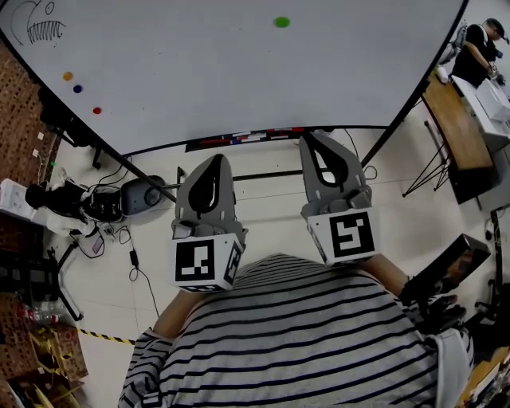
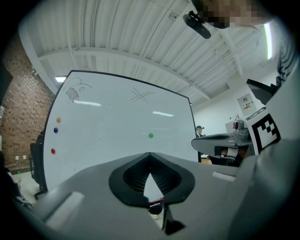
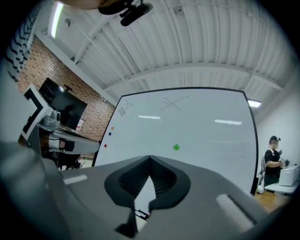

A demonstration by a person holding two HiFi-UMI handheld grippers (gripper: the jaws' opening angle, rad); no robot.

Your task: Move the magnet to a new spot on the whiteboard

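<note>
A small green magnet (image 1: 281, 22) sticks to the large whiteboard (image 1: 239, 72), up and right of its middle. The left gripper view shows the green magnet (image 2: 151, 135) straight ahead beyond the jaws, and in the right gripper view the green magnet (image 3: 176, 147) lies a little right of the jaws. My left gripper (image 1: 215, 158) and right gripper (image 1: 309, 135) are held side by side close to my striped shirt, well short of the board. Both are shut, tips touching, with nothing between them (image 2: 150, 154) (image 3: 149, 158).
Orange (image 1: 68, 76), blue (image 1: 77, 88) and red (image 1: 96, 111) magnets sit near the board's left edge, below a marker sketch (image 1: 44, 28). A marker ledge (image 1: 247, 138) runs under the board. Cables and gear (image 1: 119, 199) lie on the floor at left. A person (image 1: 478, 48) stands by a wooden table (image 1: 454, 119).
</note>
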